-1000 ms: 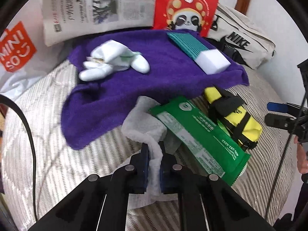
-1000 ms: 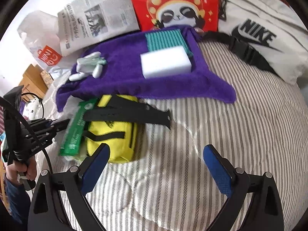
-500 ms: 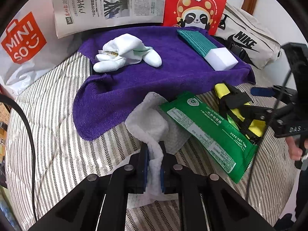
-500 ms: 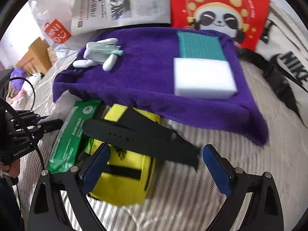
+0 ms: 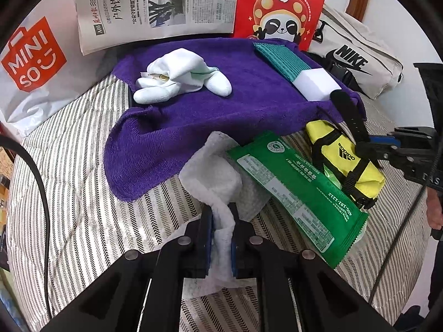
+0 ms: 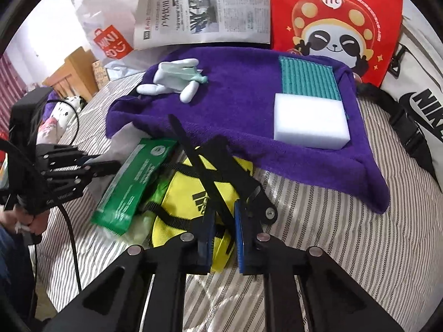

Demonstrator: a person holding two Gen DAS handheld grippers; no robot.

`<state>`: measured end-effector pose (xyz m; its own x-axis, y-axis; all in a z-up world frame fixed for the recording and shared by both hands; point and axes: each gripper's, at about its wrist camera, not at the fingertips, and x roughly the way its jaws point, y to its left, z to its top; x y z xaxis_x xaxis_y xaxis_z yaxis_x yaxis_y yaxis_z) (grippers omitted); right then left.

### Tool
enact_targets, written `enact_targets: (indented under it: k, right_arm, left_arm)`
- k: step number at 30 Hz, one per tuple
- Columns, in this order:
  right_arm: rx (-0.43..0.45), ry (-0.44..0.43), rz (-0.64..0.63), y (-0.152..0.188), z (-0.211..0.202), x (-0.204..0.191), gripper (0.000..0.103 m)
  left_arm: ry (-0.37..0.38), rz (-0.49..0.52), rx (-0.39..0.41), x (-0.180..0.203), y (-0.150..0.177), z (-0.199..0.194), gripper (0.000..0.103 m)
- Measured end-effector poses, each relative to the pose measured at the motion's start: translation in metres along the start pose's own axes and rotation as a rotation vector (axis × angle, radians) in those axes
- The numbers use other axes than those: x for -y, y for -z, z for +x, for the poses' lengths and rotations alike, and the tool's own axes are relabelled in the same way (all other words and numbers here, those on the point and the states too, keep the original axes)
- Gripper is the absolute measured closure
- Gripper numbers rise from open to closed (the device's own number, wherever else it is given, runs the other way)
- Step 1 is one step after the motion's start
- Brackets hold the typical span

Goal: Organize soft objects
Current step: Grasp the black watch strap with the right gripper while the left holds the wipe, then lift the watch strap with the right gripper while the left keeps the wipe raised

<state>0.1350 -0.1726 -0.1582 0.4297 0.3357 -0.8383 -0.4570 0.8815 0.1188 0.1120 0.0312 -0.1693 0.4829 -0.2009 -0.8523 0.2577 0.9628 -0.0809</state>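
Note:
My left gripper [image 5: 221, 213] is shut on a white soft wipe [image 5: 213, 171] that trails onto the striped bed beside a green pack [image 5: 288, 191]. A yellow Adidas bag [image 6: 182, 202] lies against that pack, partly under the purple towel's [image 6: 243, 110] edge. My right gripper [image 6: 223, 207] is closing its jaws, and its pads press on the bag's black strap [image 6: 193, 152], which stands up from the bag. On the towel lie a white glove [image 5: 177, 80], a white sponge [image 6: 310, 121] and a teal cloth [image 6: 307, 77].
A newspaper [image 5: 155, 8], a red panda bag [image 5: 279, 8], a Nike bag [image 5: 351, 58] and a Miniso bag [image 5: 30, 55] line the back of the striped bed cover [image 5: 69, 193]. A person's hand [image 6: 30, 221] holds the left gripper's handle.
The right gripper came in over the yellow bag, rolled, and its wide jaws closed onto the black strap. The left gripper kept still with the white wipe in it.

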Motion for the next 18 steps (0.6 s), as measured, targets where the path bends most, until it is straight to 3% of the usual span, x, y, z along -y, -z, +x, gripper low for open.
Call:
enact_targets:
  k: [10,18]
  right_arm:
    - [-0.023,-0.035,0.001,-0.014,0.028,-0.003,0.092]
    - [0.022,-0.046,0.020,-0.011,0.000,-0.003,0.098]
  left_arm:
    - [0.008,-0.003,-0.004,0.001,-0.001,0.000,0.093]
    - [0.079,-0.064,0.008,-0.010,0.002,-0.009,0.093]
